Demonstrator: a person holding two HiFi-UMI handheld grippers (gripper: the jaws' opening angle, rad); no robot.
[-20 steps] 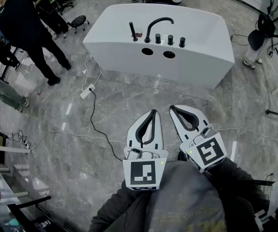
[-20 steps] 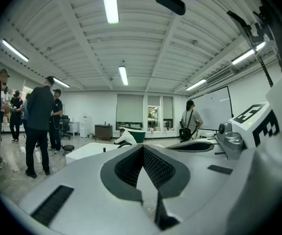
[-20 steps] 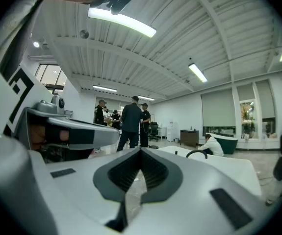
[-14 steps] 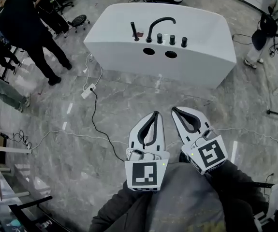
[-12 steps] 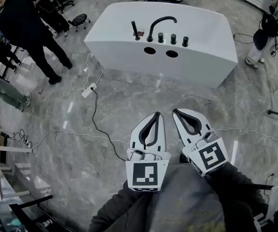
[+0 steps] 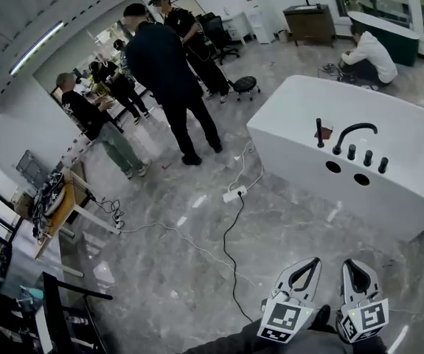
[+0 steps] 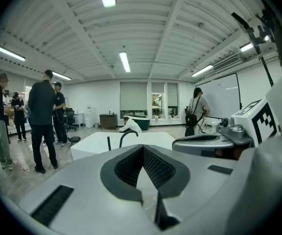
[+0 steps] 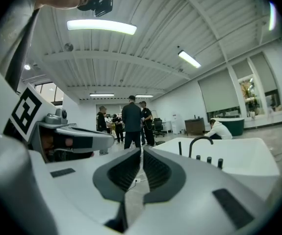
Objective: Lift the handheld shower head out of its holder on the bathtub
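The white bathtub [image 6: 388, 198] stands at the right of the head view, well ahead of both grippers. On its near deck a slim black handheld shower head [image 6: 319, 133] stands upright in its holder, left of a black arched spout [image 6: 352, 131] and three black knobs [image 6: 367, 158]. My left gripper [image 6: 313, 261] and right gripper [image 6: 350, 262] sit side by side at the bottom edge, both shut and empty, pointing toward the tub. The left gripper [image 7: 143, 148] sees the shower head [image 7: 108, 143] far off. So does the right gripper [image 8: 141, 151], with the shower head [image 8: 180, 148] beside the spout [image 8: 199, 143].
A black cable [image 6: 230, 257] and a white power strip [image 6: 234, 195] lie on the marble floor between me and the tub. Several people [image 6: 171, 80] stand left of the tub. A person [image 6: 370, 50] crouches behind it. A stool [image 6: 245, 85] and desks [image 6: 57, 212] are at the left.
The head view has swung up and to the left: the tub now sits at the right, the standing people fill the middle. Both grippers appear lower and smaller, still shut and side by side.
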